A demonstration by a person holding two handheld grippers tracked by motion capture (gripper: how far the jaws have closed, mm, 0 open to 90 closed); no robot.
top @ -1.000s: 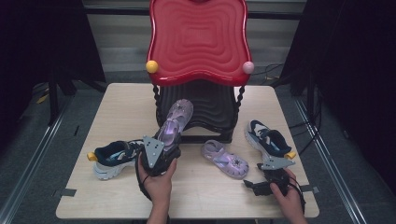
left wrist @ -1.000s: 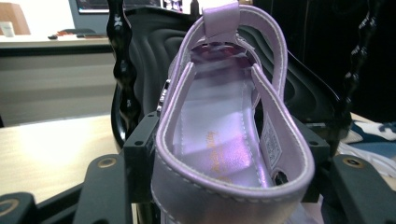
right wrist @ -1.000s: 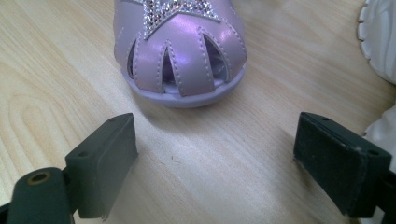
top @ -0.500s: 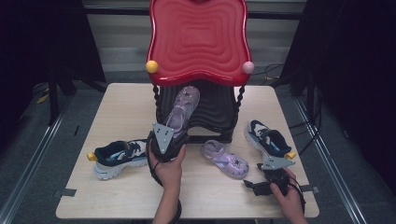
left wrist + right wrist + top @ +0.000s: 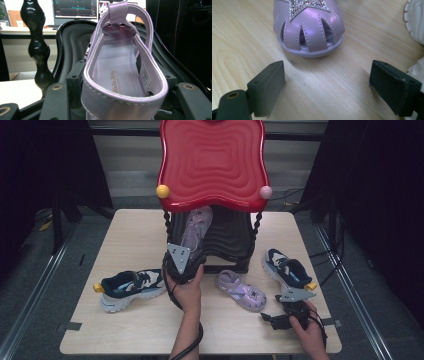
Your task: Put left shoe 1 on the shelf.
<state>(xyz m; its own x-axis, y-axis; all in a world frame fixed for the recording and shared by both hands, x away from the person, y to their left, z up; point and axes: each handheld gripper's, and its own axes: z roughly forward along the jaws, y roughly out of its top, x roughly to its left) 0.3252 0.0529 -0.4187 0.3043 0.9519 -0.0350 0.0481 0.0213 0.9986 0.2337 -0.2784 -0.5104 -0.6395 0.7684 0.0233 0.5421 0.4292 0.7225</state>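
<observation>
Left gripper (image 5: 186,266): your jaws pinch the purple sandal (image 5: 120,72) at its heel, toe reaching into the black shelf (image 5: 227,237) | handling: light, soft-sided, probably glossy-slick; grip the firm sole edge | right gripper (image 5: 334,91): jaws spread, empty, facing the second sandal (image 5: 309,27) on the table (image 5: 242,37).

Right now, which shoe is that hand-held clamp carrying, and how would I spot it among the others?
Find the red wavy-topped rack at the table's far edge. Just under it, over the black lower shelf, the left gripper is shut on a lilac sandal at its heel. Its twin sandal lies flat on the table, and the other two shoes are navy-and-white sneakers; this one is in the air.
</observation>
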